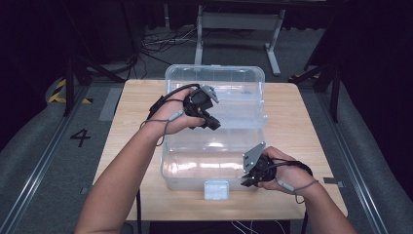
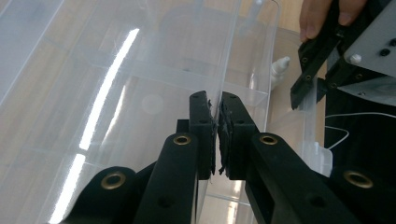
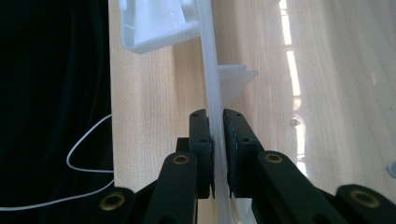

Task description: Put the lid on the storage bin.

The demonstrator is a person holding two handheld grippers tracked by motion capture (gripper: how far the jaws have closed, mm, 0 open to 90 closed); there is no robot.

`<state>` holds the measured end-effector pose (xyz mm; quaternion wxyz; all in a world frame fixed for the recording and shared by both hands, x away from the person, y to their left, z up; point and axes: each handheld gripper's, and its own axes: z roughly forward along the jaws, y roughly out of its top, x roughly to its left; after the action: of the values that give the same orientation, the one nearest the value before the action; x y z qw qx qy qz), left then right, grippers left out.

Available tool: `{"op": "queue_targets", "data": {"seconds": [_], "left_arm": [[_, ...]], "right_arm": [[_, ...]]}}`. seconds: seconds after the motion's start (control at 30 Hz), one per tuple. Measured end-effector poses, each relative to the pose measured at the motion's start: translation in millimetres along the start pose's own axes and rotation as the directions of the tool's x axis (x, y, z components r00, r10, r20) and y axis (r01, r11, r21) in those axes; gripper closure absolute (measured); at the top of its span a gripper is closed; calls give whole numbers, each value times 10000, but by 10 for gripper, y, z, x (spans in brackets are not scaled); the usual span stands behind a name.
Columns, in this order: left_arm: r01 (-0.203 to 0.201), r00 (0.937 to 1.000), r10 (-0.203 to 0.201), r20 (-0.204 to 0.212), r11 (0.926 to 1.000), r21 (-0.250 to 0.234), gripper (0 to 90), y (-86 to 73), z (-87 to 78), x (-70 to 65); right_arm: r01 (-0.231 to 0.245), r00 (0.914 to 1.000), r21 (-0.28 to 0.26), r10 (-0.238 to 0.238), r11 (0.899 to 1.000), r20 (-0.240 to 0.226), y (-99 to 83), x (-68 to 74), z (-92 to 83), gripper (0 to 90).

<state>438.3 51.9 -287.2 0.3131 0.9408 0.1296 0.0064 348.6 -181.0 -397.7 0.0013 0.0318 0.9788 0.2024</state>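
Currently, the left gripper (image 2: 217, 135) clamps the clear box's lid (image 1: 214, 80) while the right gripper (image 3: 217, 154) clamps the box's front wall (image 3: 212, 93).

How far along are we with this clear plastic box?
Done: the lid is swung up and stands open. In hand: the left gripper is shut on a clear thin edge, seemingly the lid's, and the right gripper pinches the box's front wall near the latch. Left, probably: letting go or closing it.
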Motion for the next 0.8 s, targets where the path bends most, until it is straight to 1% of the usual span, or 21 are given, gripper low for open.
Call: {"op": "queue_targets", "data": {"seconds": [0.07, 0.1, 0.13, 0.17, 0.27, 0.33, 0.37, 0.43, 0.5, 0.7, 0.73, 0.8], "left_arm": [[-49, 10000, 49, 20, 10000, 49, 852, 1, 0, -15], [-199, 9998, 199, 26, 9996, 190, 853, 7, 2, -53], [-236, 9997, 235, 33, 9994, 241, 854, 9, 4, -71], [-236, 9997, 235, 33, 9994, 241, 855, 9, 4, -71], [-441, 9990, 438, 83, 9981, 428, 858, 15, 12, -127], [-447, 9990, 442, 110, 9979, 474, 858, 15, 14, -142], [-523, 9986, 517, 122, 9973, 513, 857, 15, 20, -164], [-520, 9986, 515, 120, 9973, 519, 857, 14, 23, -174], [-560, 9983, 551, 182, 9968, 563, 858, 10, 25, -186], [-546, 9982, 528, 291, 9962, 672, 859, 0, 37, -225], [-537, 9981, 515, 337, 9961, 694, 859, -1, 40, -230], [-576, 9978, 550, 374, 9958, 717, 859, -3, 43, -236]], "right_arm": [[-25, 10000, 9, 25, 10000, 31, 0, 4, -1, 828], [98, 9999, -76, -97, 9999, 105, -2, -4, 4, 828], [143, 9998, -91, -142, 9999, 108, -2, -6, 6, 828], [143, 9998, -91, -142, 9999, 108, -2, -6, 6, 828], [146, 9998, -101, -145, 9998, 151, -1, -1, 10, 828], [174, 9997, -107, -172, 9998, 180, -2, -1, 10, 829], [93, 9998, -49, -92, 9999, 166, -2, 6, 4, 829], [96, 9998, -47, -95, 9999, 173, -2, 7, 4, 829], [207, 9996, -62, -205, 9998, 194, -3, 3, 6, 828], [107, 9996, -45, -105, 9999, 274, 1, 21, 5, 828], [214, 9994, -64, -213, 9997, 279, 0, 15, 8, 828], [244, 9993, -59, -242, 9997, 291, 2, 14, 9, 828]]}}
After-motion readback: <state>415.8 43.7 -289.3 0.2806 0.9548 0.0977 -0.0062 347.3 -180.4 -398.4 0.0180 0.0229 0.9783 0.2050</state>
